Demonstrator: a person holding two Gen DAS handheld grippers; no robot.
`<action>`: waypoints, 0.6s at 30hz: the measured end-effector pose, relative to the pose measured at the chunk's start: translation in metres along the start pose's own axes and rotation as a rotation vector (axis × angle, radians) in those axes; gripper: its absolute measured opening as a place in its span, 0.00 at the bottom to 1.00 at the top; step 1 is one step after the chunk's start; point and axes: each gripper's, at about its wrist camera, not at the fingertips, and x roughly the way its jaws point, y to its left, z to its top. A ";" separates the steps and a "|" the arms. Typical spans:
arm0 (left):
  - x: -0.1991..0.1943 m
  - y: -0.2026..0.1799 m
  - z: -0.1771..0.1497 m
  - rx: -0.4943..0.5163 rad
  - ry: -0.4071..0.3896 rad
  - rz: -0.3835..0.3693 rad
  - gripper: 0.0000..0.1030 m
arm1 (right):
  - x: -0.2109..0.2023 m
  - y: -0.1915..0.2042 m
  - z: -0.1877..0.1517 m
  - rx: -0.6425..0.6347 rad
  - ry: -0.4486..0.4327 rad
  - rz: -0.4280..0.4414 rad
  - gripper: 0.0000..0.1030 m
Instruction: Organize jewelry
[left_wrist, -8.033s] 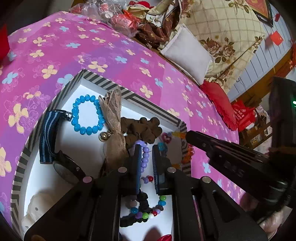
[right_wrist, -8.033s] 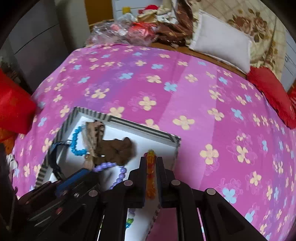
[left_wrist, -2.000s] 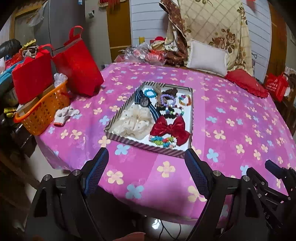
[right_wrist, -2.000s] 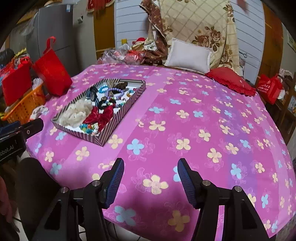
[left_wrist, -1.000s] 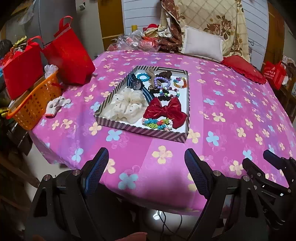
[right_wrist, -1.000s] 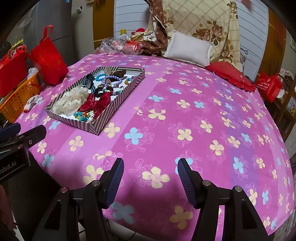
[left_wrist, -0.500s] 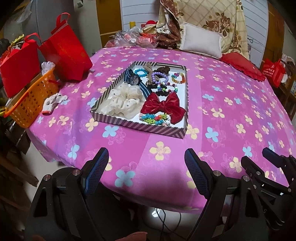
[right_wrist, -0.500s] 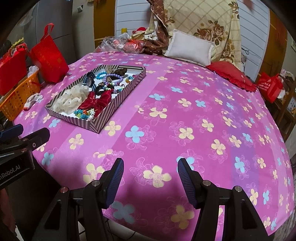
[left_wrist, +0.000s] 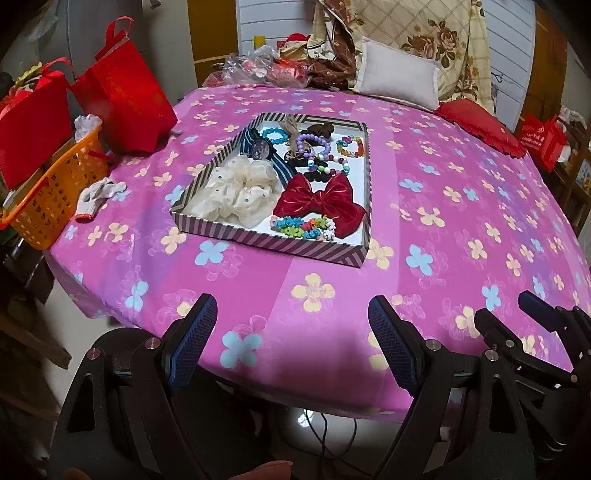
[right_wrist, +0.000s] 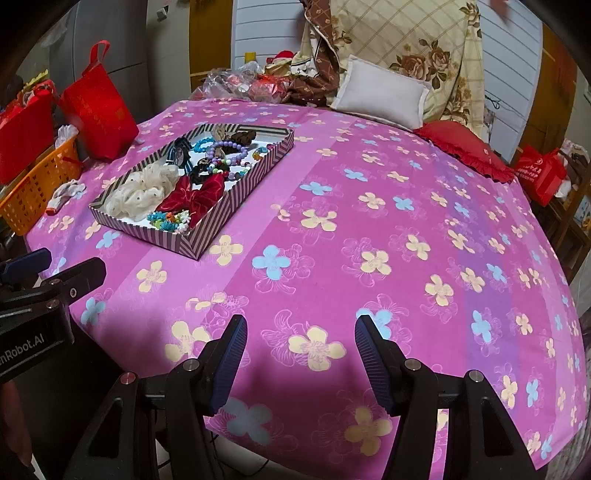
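A striped shallow box (left_wrist: 273, 244) (right_wrist: 221, 218) lies on the pink flowered table. It holds a cream scrunchie (left_wrist: 238, 192), a red bow (left_wrist: 321, 201) (right_wrist: 195, 194), a blue bead bracelet (left_wrist: 275, 134), a purple bead bracelet (left_wrist: 312, 144), a watch (left_wrist: 262, 147) and a multicoloured bead piece (left_wrist: 303, 224). My left gripper (left_wrist: 291, 347) is open and empty at the table's near edge, well short of the box. My right gripper (right_wrist: 299, 354) is open and empty over the near tablecloth, right of the box.
Red bags (left_wrist: 125, 96) and an orange basket (left_wrist: 51, 192) stand at the table's left, with a white glove (left_wrist: 98, 194) beside them. A white pillow (right_wrist: 380, 98), a red cushion (right_wrist: 465, 151) and piled cloth sit at the far edge. The tablecloth (right_wrist: 369, 229) spreads wide on the right.
Eight seconds ago both grippers were nearly shut over the box's beads. Both have since pulled back to the near edge with jaws open; in the last second the view edged slightly closer to the table.
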 end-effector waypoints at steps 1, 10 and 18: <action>0.001 -0.001 -0.001 0.001 0.004 -0.004 0.82 | 0.000 0.000 0.000 0.000 0.000 0.000 0.57; 0.004 -0.001 -0.002 0.002 0.024 -0.019 0.82 | 0.002 -0.003 0.000 0.010 0.007 -0.001 0.57; 0.009 0.000 -0.003 0.000 0.042 -0.029 0.82 | 0.004 -0.003 0.000 0.010 0.011 0.000 0.57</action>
